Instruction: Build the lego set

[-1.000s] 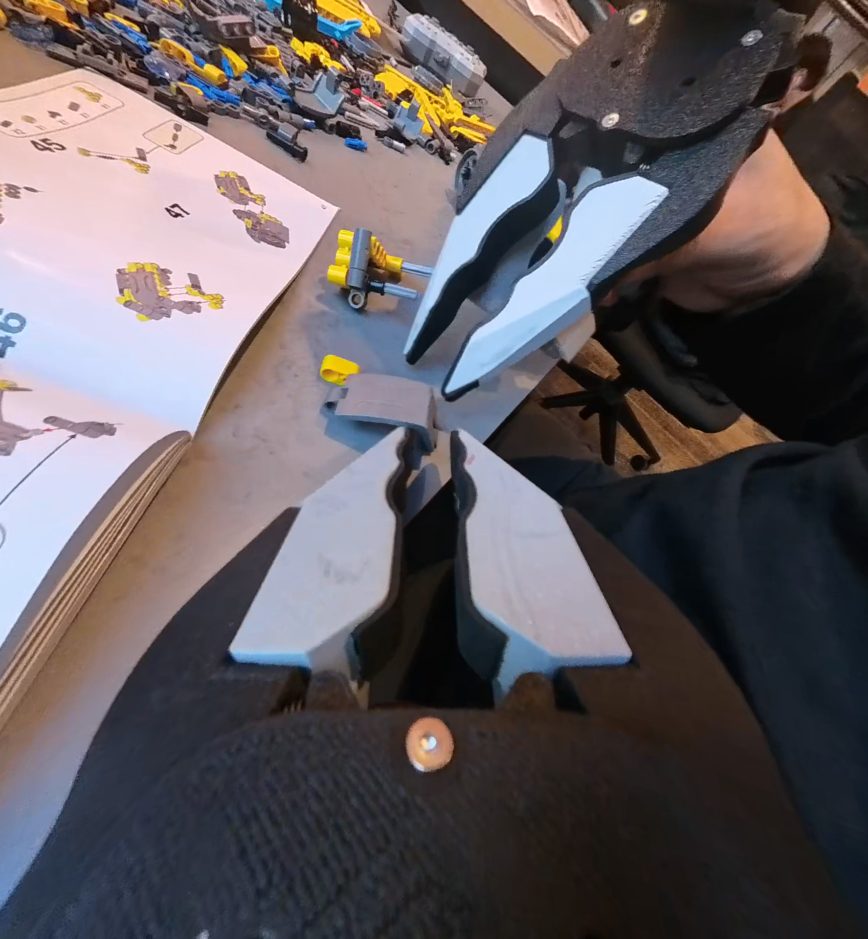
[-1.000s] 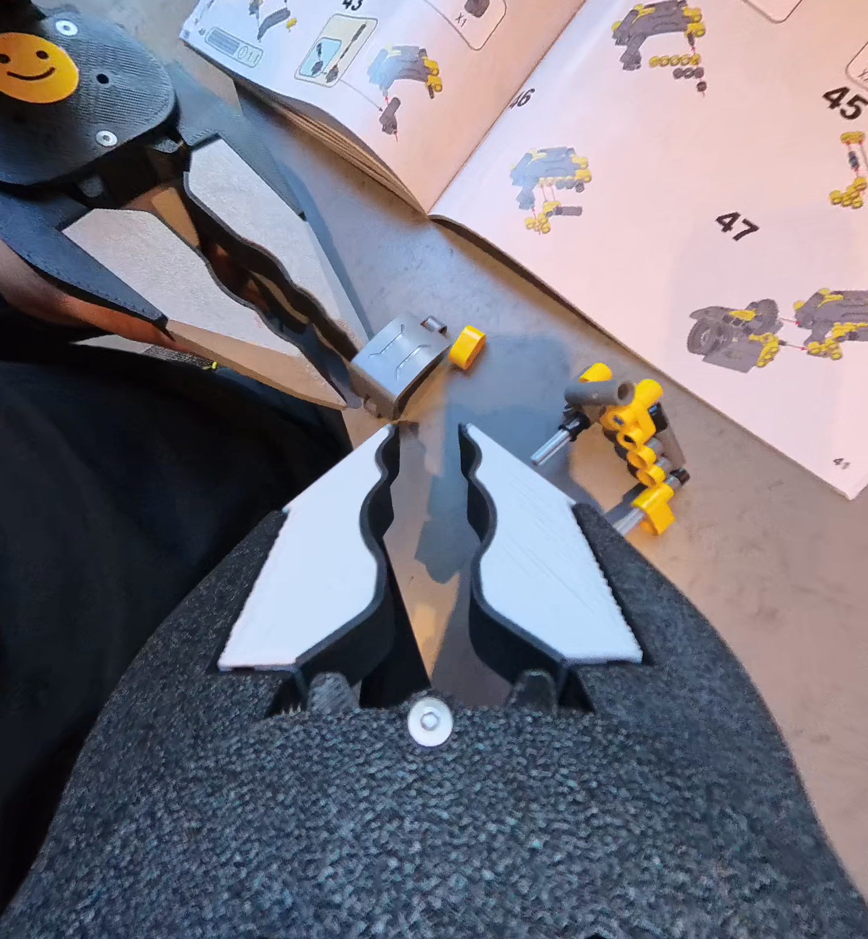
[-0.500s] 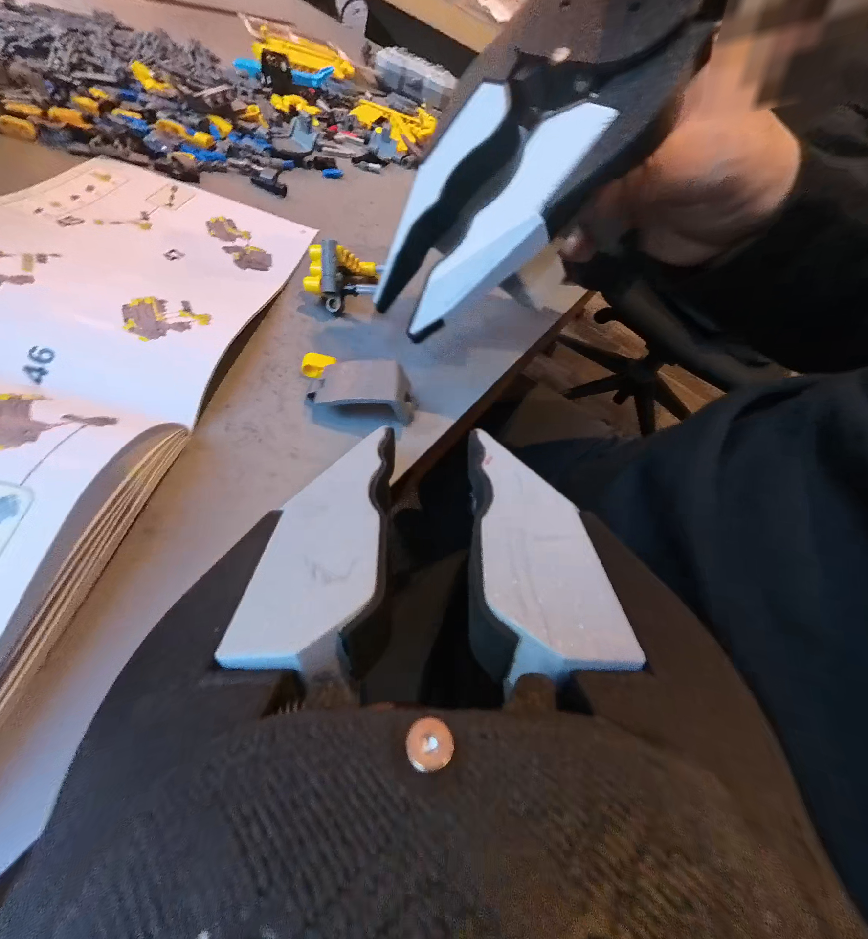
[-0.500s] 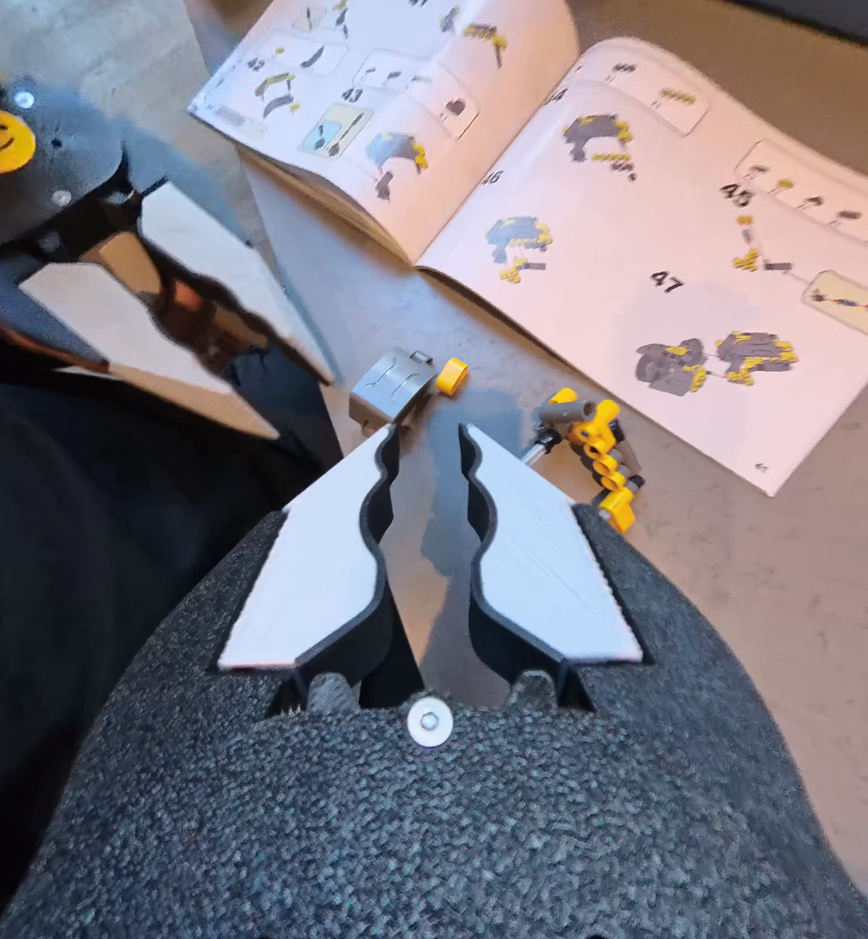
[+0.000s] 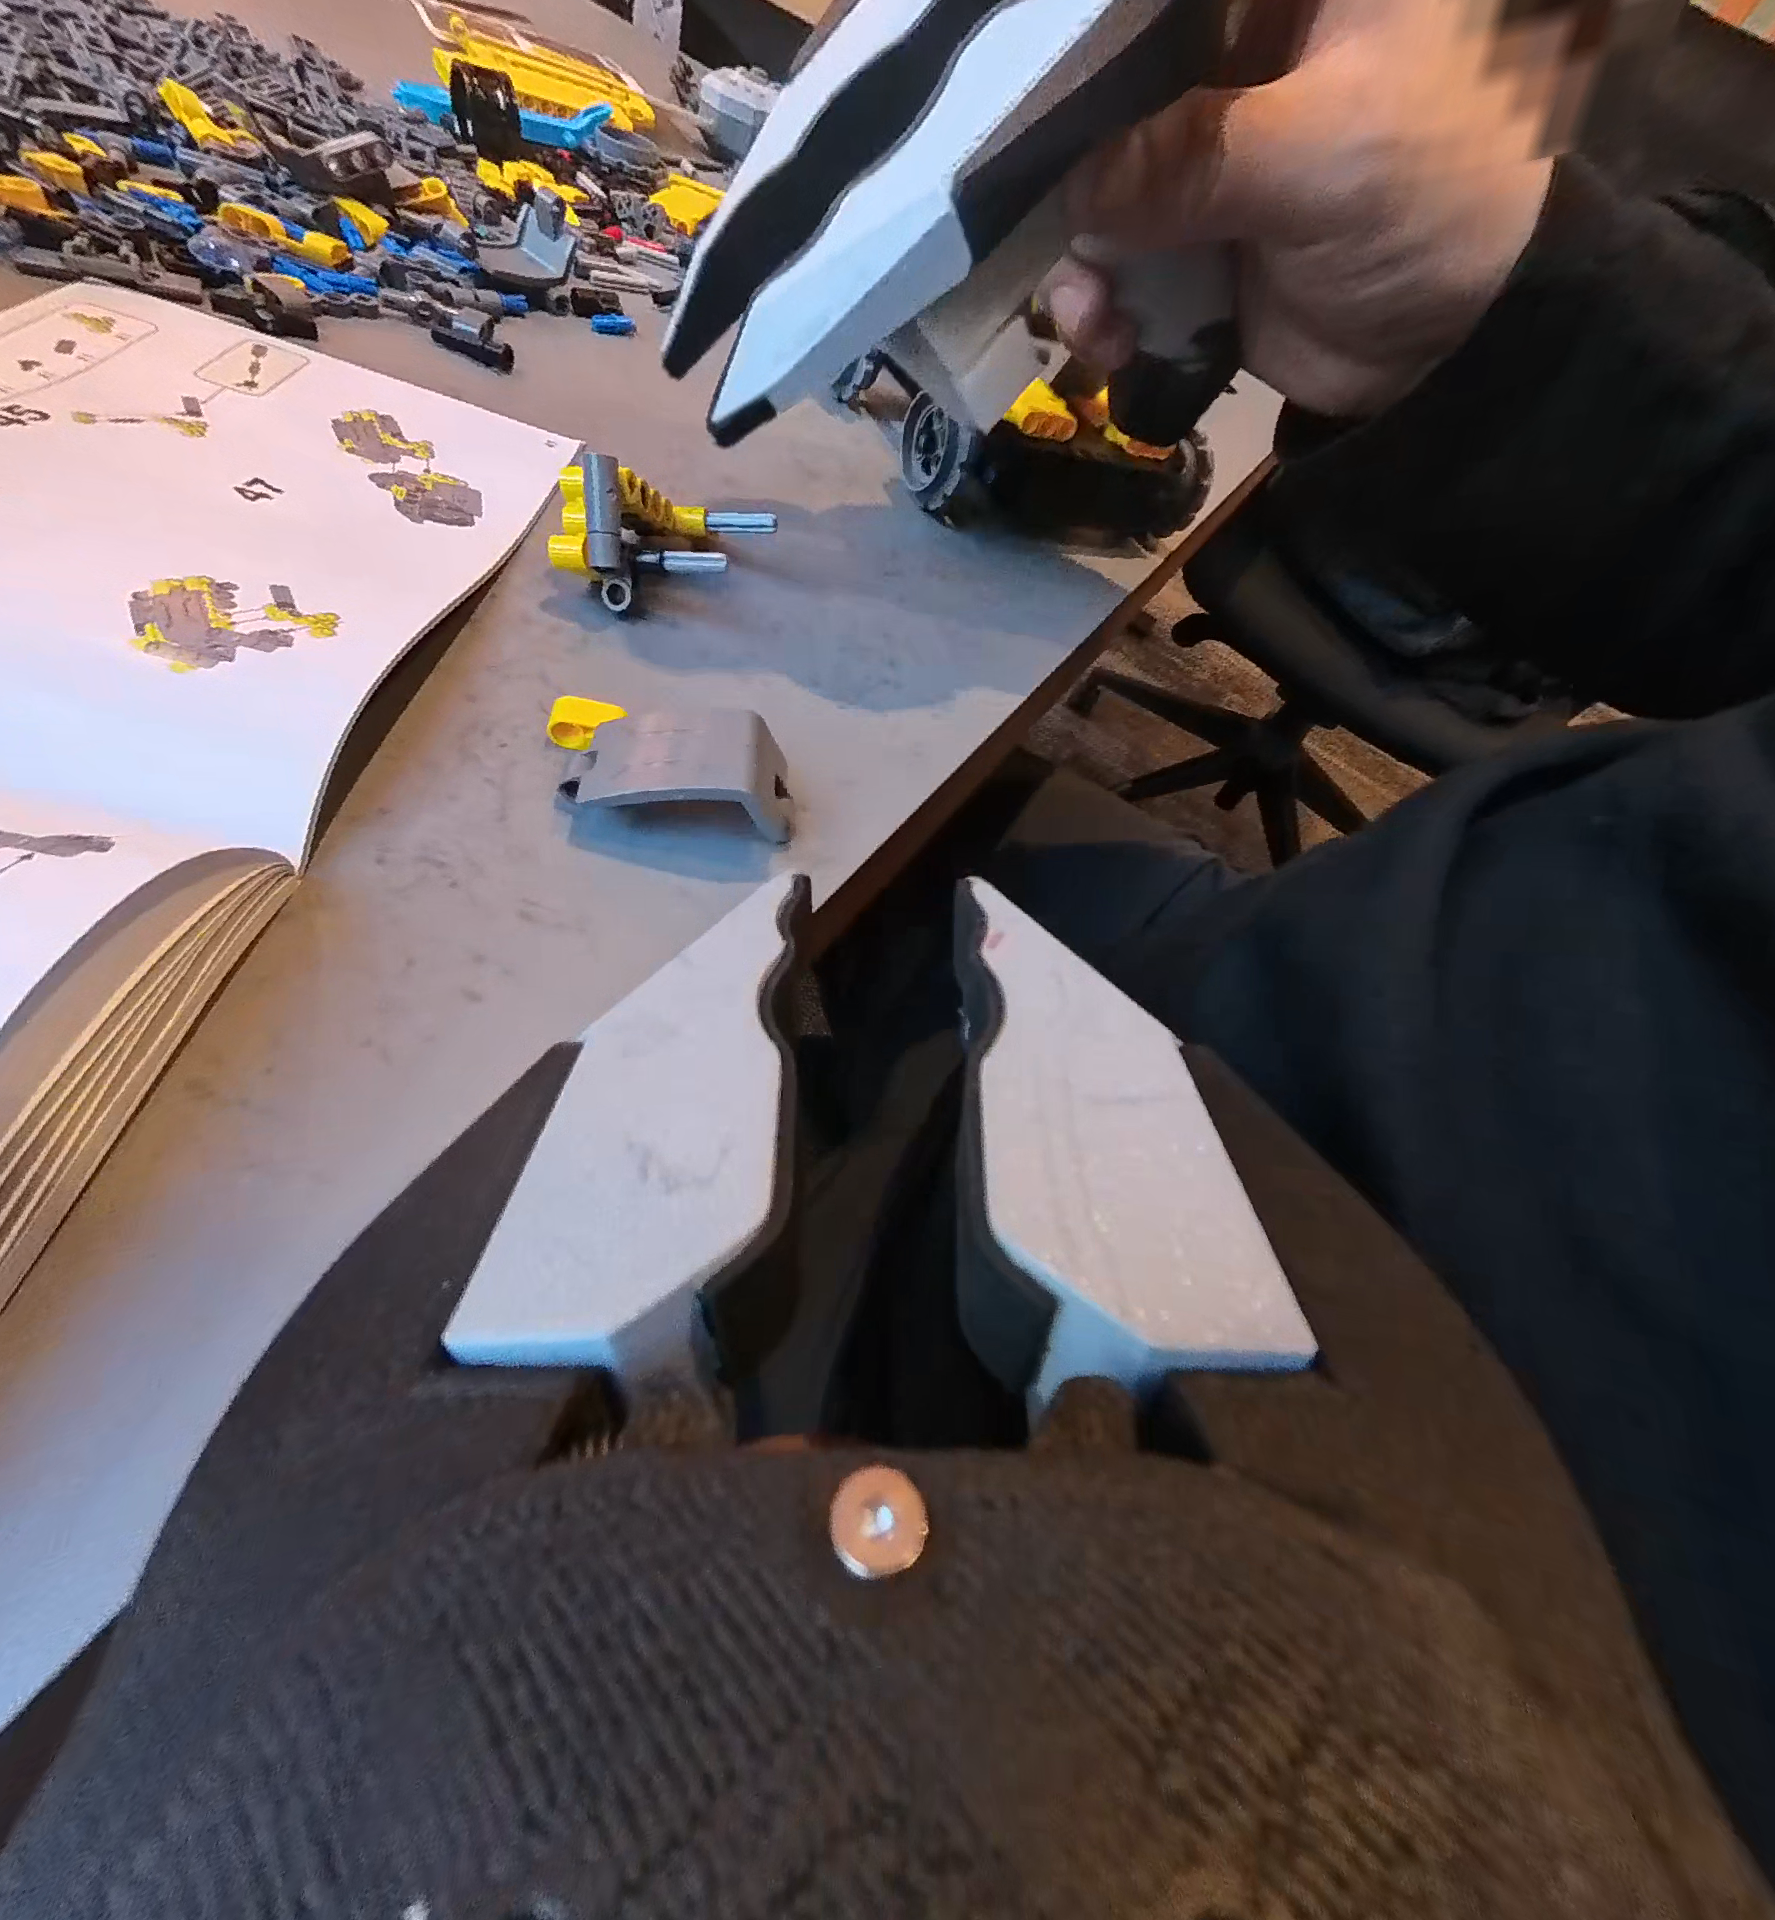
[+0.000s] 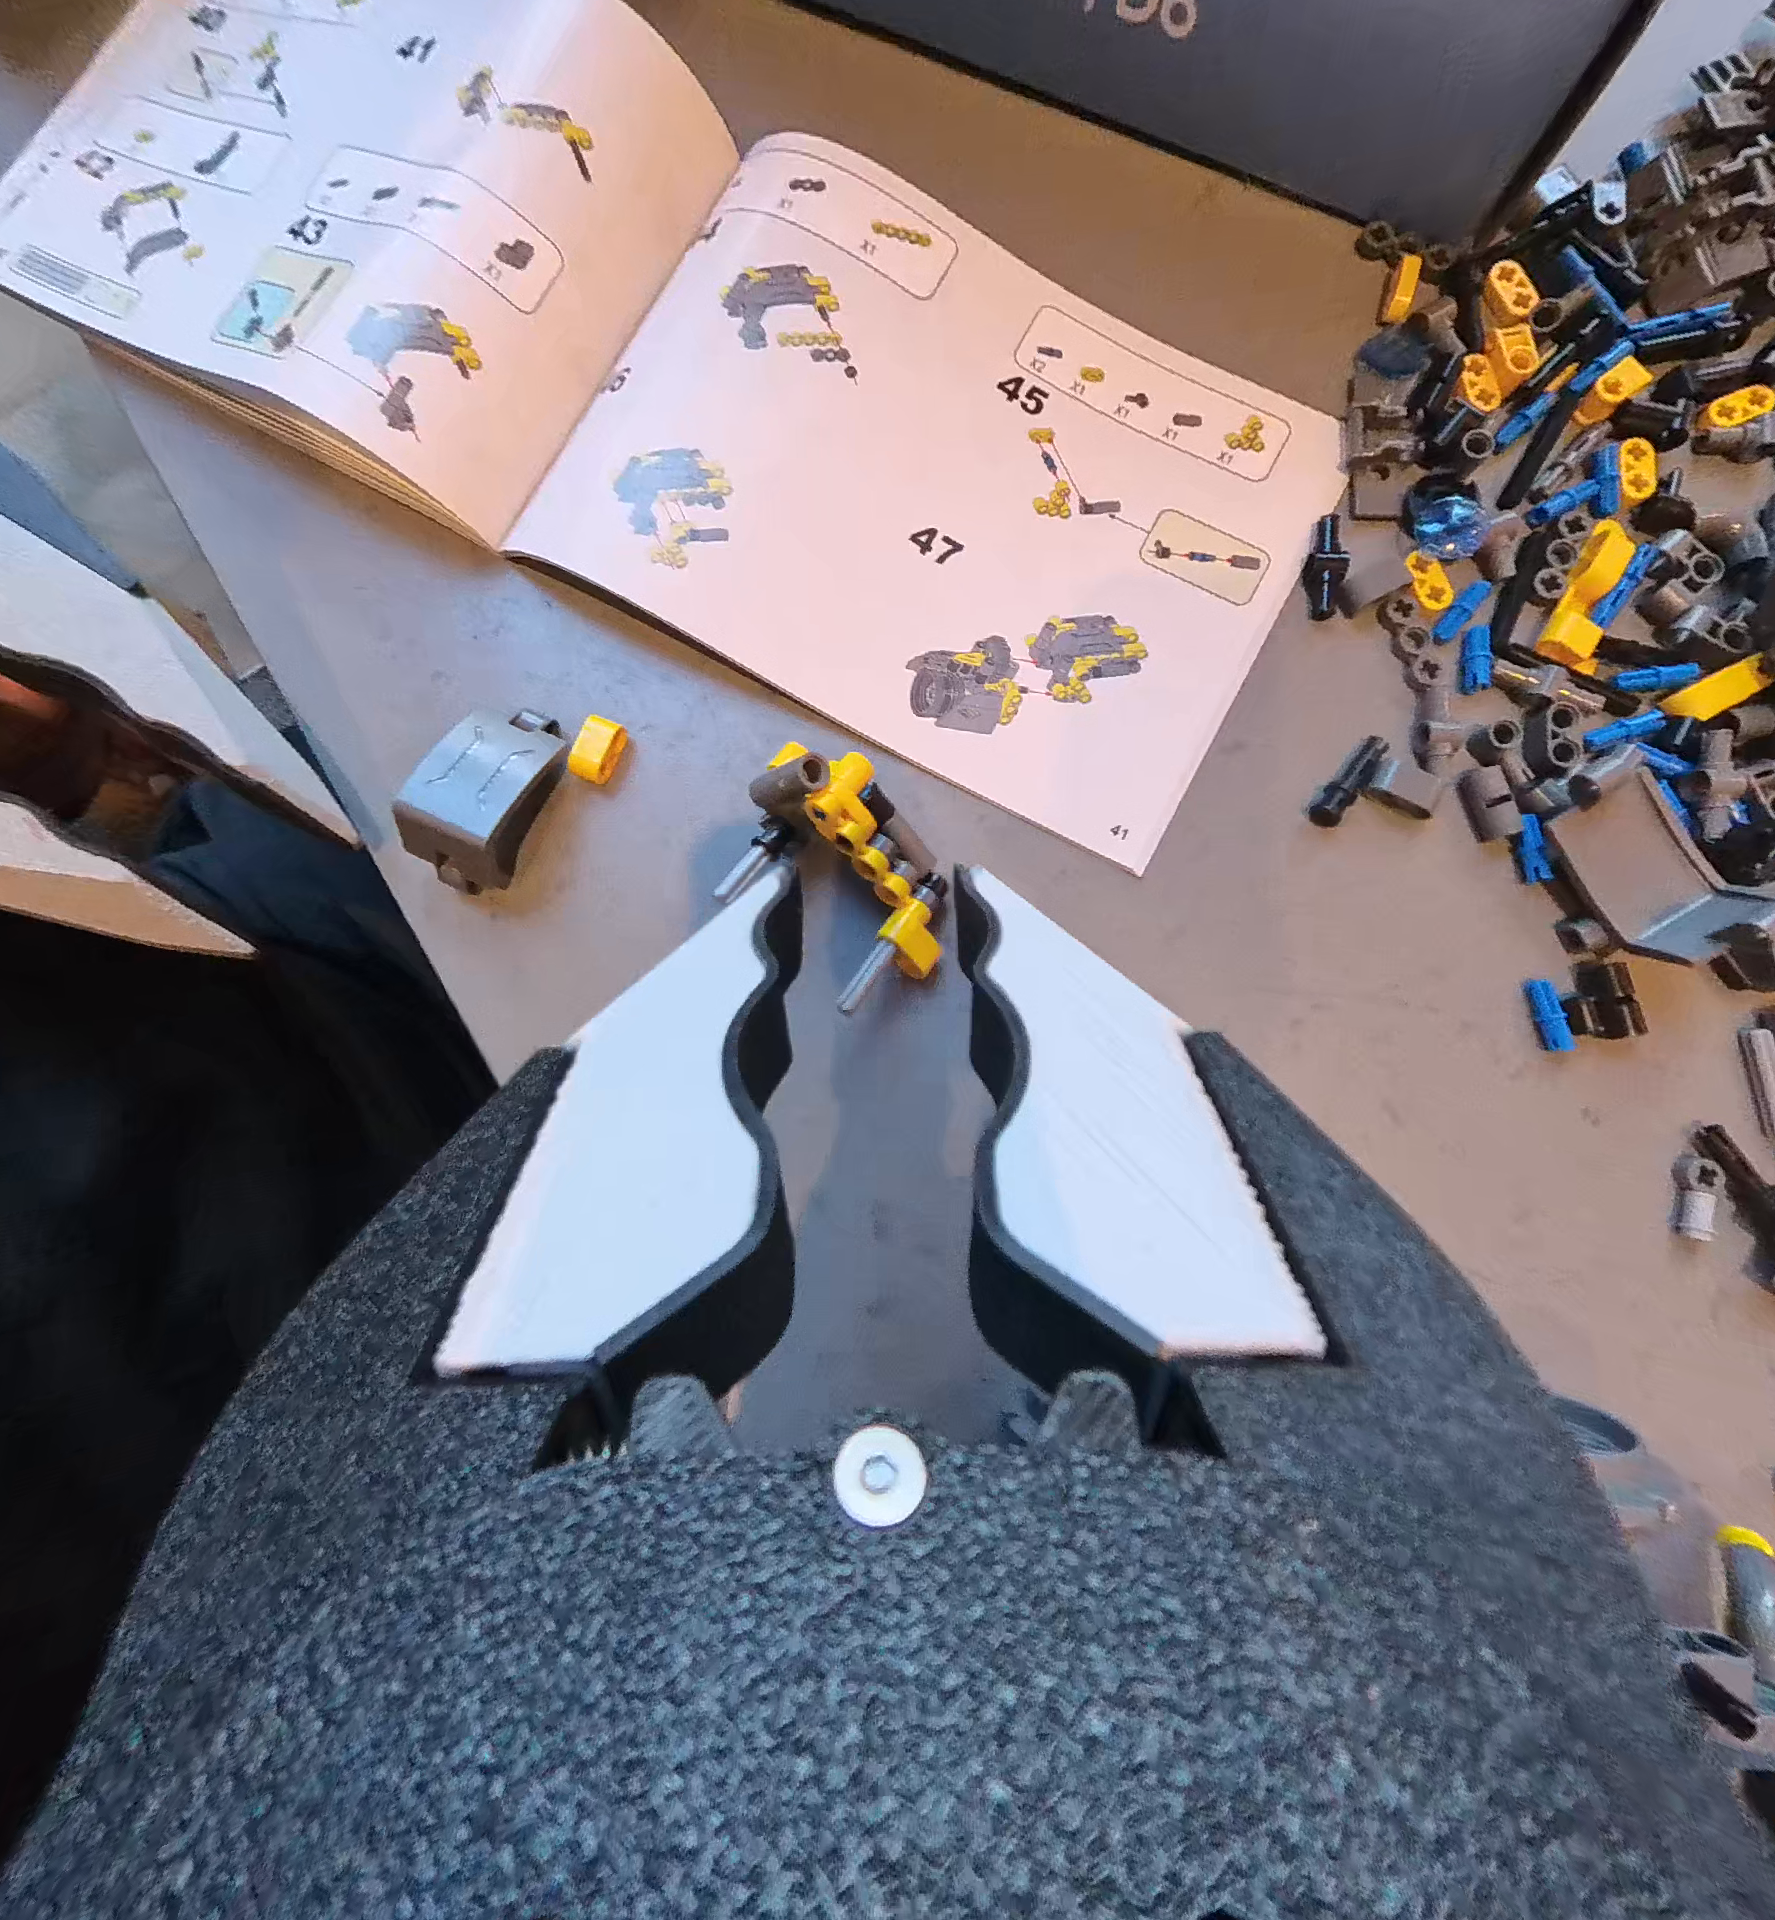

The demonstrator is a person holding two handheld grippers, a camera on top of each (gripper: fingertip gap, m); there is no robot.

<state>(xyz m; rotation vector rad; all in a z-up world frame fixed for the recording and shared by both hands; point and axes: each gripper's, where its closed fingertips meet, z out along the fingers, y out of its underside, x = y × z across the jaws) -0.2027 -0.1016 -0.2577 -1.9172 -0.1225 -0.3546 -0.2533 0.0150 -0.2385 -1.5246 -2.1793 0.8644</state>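
Observation:
My left gripper (image 5: pixel 883 904) is open and empty, hanging over the table's near edge. A grey curved panel (image 5: pixel 680 774) with a small yellow piece (image 5: pixel 576 719) beside it lies just ahead of it. My right gripper (image 6: pixel 878 894) is open and empty, held above the table. A small yellow-and-grey assembly with grey axles (image 6: pixel 852 842) lies on the table and shows between its fingertips. In the left wrist view the right gripper (image 5: pixel 717 395) hovers above and to the right of that assembly (image 5: pixel 634 525). The panel (image 6: pixel 478 790) lies to the left of the right gripper.
An open instruction book (image 5: pixel 187 582) lies on the left of the grey table, also in the right wrist view (image 6: pixel 758 416). A big pile of loose parts (image 6: pixel 1641 520) lies beyond it. A wheeled model (image 5: pixel 1049 468) stands near the table edge. A dark box (image 6: pixel 1278 83) stands at the back.
My left gripper has opened wider and drawn back from the grey panel. My right gripper has risen and shifted right, over the yellow-and-grey assembly. The panel stays on the table.

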